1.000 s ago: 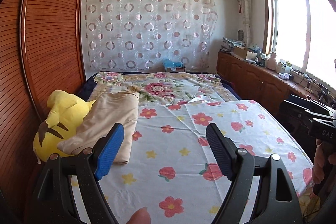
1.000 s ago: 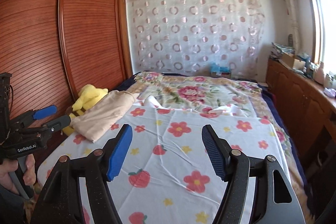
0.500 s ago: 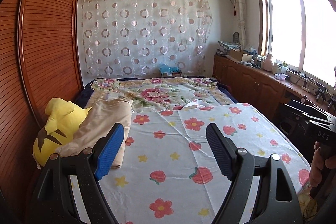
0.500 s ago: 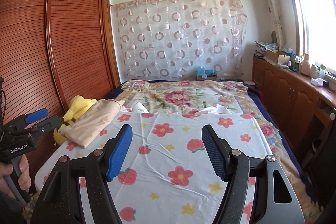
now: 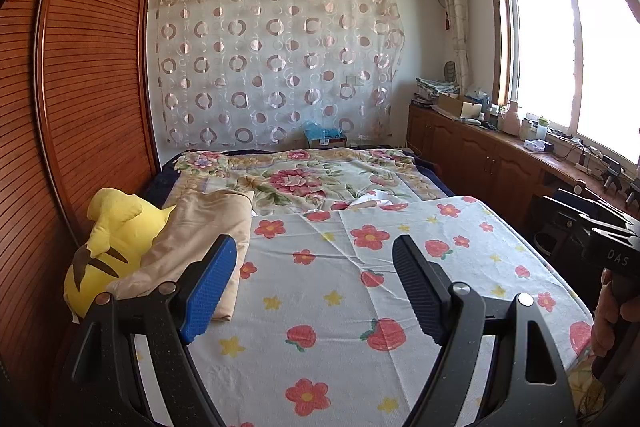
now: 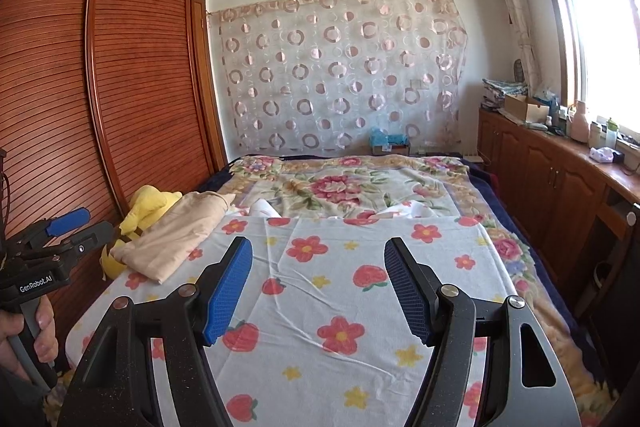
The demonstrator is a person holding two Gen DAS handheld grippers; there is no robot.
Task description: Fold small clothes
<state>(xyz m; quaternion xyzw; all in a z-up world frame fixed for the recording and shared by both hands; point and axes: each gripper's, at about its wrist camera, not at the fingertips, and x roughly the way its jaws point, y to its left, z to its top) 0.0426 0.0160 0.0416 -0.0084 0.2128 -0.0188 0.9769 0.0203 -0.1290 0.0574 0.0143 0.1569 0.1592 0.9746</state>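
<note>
yellow plush toy point(image 5: 108, 247), flowered bedsheet point(image 5: 340, 307), wardrobe point(image 5: 92, 87)

Your left gripper point(image 5: 314, 287) has matt black, faintly speckled plastic arms, and its blue pads point(image 5: 208, 291) are ribbed and rubbery-looking; the right gripper point(image 6: 318, 291) looks the same. Below them you see the flowered sheet point(image 5: 340, 291), a thin matt cloth with fine creases. On the sheet's left edge lies the folded beige garment point(image 5: 200, 239), soft and dull. Beside it, the yellow toy point(image 5: 108, 243) is plush. Behind that, the wardrobe point(image 5: 88, 99) is slatted, glossy reddish wood.
</note>
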